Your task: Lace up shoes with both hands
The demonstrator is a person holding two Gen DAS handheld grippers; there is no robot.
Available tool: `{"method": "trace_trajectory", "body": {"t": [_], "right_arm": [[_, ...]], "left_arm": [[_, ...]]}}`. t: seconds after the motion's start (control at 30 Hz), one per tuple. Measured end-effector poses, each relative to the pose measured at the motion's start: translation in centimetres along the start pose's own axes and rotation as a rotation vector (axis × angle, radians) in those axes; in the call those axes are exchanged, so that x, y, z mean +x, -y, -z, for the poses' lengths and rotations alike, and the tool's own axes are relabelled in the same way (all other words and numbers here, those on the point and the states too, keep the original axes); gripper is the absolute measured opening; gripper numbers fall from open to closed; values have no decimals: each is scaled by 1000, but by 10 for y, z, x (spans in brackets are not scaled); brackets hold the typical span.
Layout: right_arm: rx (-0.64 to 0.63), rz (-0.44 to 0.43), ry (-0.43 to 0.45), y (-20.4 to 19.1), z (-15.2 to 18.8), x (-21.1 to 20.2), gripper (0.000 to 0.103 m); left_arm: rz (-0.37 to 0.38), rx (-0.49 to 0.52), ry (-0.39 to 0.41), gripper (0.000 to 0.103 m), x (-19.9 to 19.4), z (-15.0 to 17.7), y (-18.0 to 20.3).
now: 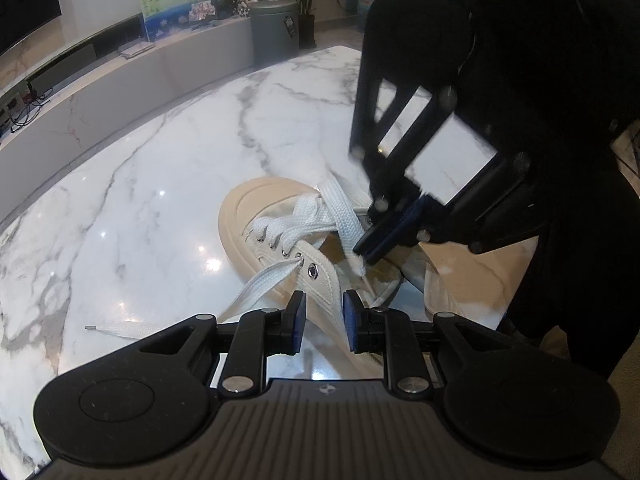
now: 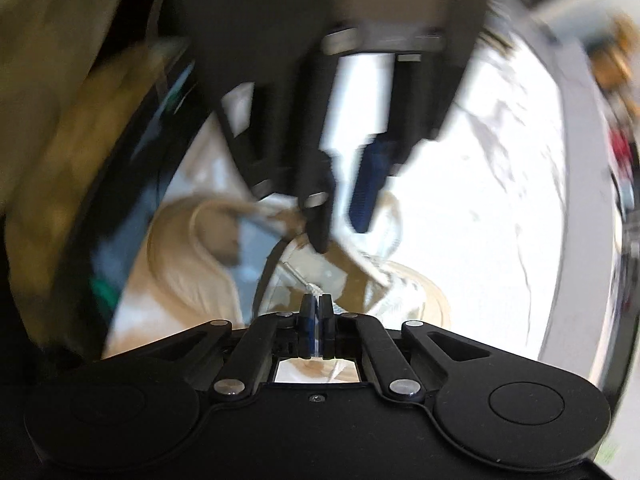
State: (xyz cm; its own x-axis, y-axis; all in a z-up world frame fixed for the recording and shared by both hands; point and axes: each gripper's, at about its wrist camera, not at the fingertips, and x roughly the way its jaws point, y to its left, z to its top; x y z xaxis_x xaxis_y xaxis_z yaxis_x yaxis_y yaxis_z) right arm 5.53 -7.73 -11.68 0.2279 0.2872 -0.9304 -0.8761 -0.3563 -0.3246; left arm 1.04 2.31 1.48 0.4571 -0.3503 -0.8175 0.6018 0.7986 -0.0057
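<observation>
A cream canvas shoe (image 1: pixel 256 216) with a tan toe cap lies on the marble table (image 1: pixel 160 200), laced with a flat white lace (image 1: pixel 340 216). My left gripper (image 1: pixel 324 316) is shut on the shoe's eyelet flap (image 1: pixel 320 276), which runs between its blue pads. One lace end (image 1: pixel 248 296) trails from an eyelet across the table. My right gripper (image 1: pixel 362 252) reaches down over the shoe's opening, shut on the other lace end (image 1: pixel 358 266). In the blurred right wrist view the right gripper (image 2: pixel 317 312) has its pads together, with the lace tip (image 2: pixel 298 274) sticking out beyond them. The left gripper (image 2: pixel 344 232) comes in from above.
A beige shape, seemingly a second shoe (image 1: pixel 460 276), lies just right of the first. A person in dark clothing (image 1: pixel 580 160) fills the right side. Beyond the table's far edge stand a grey bin (image 1: pixel 274 28) and a low shelf (image 1: pixel 120 60).
</observation>
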Motion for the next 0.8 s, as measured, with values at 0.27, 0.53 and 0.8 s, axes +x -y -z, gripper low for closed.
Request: {"method": "trace_trajectory", "body": {"t": [0.27, 0.53, 0.8], "right_arm": [[428, 6, 78, 24, -6, -3, 0], [499, 15, 141, 62, -31, -8, 0], [486, 19, 160, 60, 6, -84, 0]], "left_arm": [[-12, 29, 20, 19, -5, -1, 7], [-13, 52, 74, 19, -14, -9, 10], [5, 65, 90, 2, -14, -12, 9]]}}
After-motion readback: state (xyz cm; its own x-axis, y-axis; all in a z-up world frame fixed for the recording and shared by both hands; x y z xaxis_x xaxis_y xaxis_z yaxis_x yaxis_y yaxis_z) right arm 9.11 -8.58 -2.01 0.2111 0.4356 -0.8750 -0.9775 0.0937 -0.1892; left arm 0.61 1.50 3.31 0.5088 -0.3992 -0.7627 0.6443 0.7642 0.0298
